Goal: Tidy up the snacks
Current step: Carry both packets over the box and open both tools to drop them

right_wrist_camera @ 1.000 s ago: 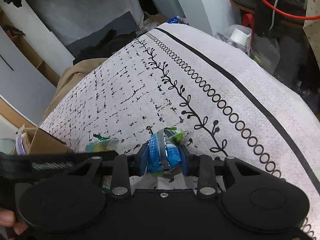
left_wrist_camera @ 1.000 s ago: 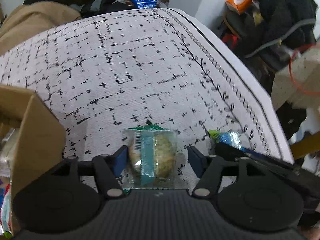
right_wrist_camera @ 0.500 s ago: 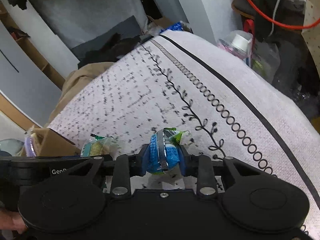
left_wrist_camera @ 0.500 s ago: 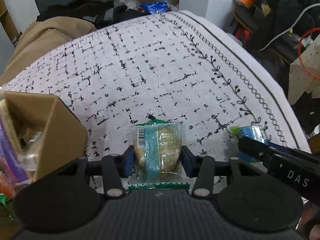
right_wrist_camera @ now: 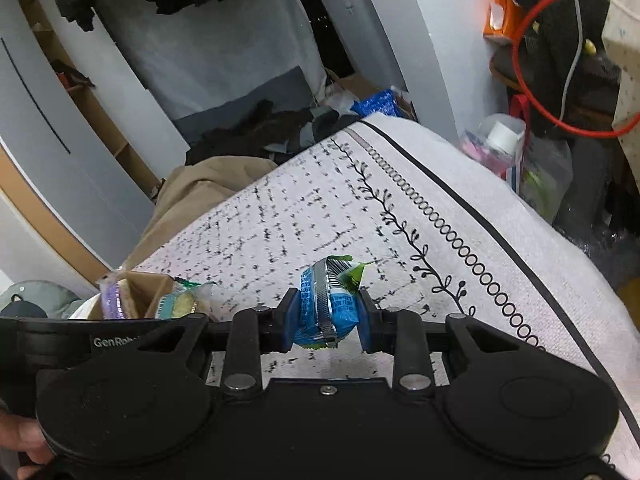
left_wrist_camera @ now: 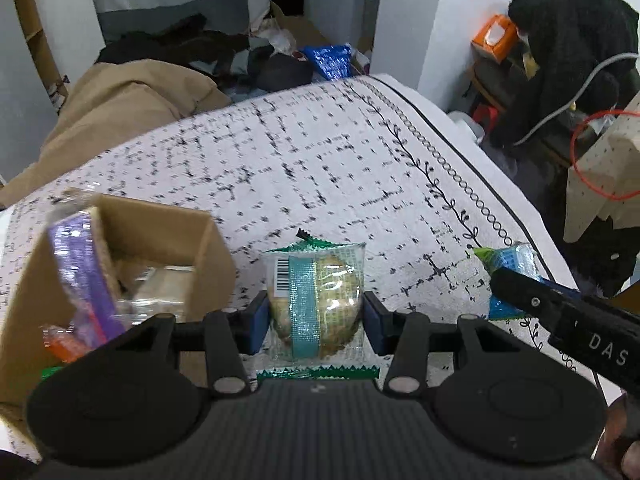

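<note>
My left gripper (left_wrist_camera: 316, 316) is shut on a clear-wrapped biscuit pack (left_wrist_camera: 316, 300) with a teal stripe and green crimped ends, held above the patterned white cloth (left_wrist_camera: 320, 168). An open cardboard box (left_wrist_camera: 120, 264) with several snack packs inside, one purple (left_wrist_camera: 80, 268), stands just to its left. My right gripper (right_wrist_camera: 325, 316) is shut on a blue and green snack packet (right_wrist_camera: 330, 300), lifted off the cloth. In the left wrist view that blue packet (left_wrist_camera: 510, 268) shows at the right, and in the right wrist view the biscuit pack (right_wrist_camera: 180, 304) shows beside the box (right_wrist_camera: 136, 292).
The cloth's bordered right edge (right_wrist_camera: 500, 236) drops off toward clutter: a plastic bag (right_wrist_camera: 532, 168), an orange tissue box (left_wrist_camera: 494, 38) and dark clothing (left_wrist_camera: 572, 40). A tan blanket (left_wrist_camera: 124, 108) and dark clothes lie beyond the far edge. A hand (right_wrist_camera: 24, 444) holds the left device.
The left gripper closed on the biscuit pack, lifted it off the cloth and moved toward the cardboard box, which now shows its open inside. The right gripper rose with the blue packet.
</note>
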`<state>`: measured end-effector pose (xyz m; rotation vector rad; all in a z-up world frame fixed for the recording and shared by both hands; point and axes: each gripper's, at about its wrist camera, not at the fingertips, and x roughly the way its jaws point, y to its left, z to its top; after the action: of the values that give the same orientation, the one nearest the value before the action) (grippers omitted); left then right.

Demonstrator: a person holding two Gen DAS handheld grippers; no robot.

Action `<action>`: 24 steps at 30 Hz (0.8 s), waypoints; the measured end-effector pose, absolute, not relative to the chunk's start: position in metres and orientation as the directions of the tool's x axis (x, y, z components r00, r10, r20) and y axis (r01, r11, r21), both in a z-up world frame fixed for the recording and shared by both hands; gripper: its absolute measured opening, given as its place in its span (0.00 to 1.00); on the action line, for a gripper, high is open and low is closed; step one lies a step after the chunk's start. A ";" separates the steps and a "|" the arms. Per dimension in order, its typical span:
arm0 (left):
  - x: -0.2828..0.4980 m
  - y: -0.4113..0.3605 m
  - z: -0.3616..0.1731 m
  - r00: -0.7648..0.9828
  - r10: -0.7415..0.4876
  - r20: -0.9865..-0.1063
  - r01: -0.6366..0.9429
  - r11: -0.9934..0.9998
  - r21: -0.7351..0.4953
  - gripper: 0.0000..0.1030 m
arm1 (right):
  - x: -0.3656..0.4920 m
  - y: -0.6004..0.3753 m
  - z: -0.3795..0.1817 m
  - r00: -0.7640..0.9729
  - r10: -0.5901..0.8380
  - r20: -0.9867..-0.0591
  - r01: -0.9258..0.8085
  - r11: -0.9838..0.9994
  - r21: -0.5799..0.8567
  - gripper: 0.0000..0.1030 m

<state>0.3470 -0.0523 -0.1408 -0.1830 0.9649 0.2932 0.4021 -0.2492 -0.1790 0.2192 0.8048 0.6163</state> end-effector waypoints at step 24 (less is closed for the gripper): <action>0.272 0.010 -0.069 0.604 0.213 -0.768 -0.383 0.923 -0.045 0.46 | 0.358 -0.211 -0.130 0.549 0.640 -0.537 -0.534 0.763 0.363 0.28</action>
<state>0.2723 0.0101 -0.0688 -0.2139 0.8561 0.3479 0.3580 -0.2115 -0.1300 0.1639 0.7020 0.6988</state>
